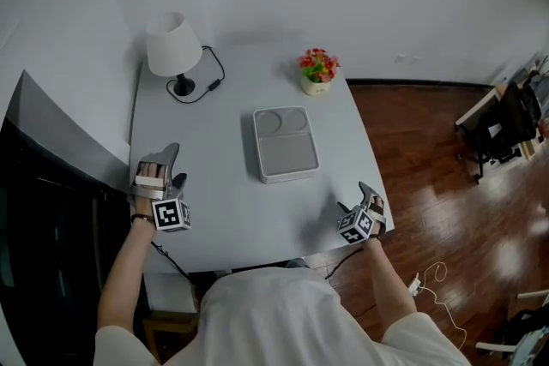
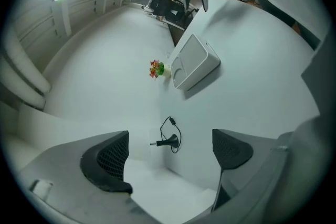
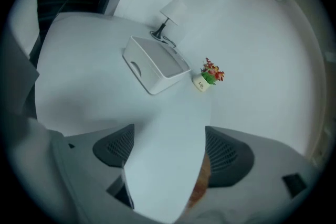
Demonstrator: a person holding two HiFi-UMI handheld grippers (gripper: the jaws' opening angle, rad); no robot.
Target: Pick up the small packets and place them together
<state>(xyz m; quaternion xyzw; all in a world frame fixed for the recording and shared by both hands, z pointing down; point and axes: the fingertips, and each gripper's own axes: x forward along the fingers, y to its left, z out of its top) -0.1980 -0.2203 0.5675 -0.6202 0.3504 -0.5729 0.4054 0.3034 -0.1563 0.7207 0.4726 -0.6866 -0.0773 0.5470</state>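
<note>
Where the small packets lay could not be told from any view. The white tray [image 1: 286, 145] sat at the middle of the tabletop [image 1: 214, 201], with a flower pot [image 1: 317, 69] and a lamp [image 1: 173, 47] towards the far edge. You held the left tool [image 1: 176, 165] and the right tool [image 1: 355, 196] by the front corners, both released, jaws apart around nothing.
</note>
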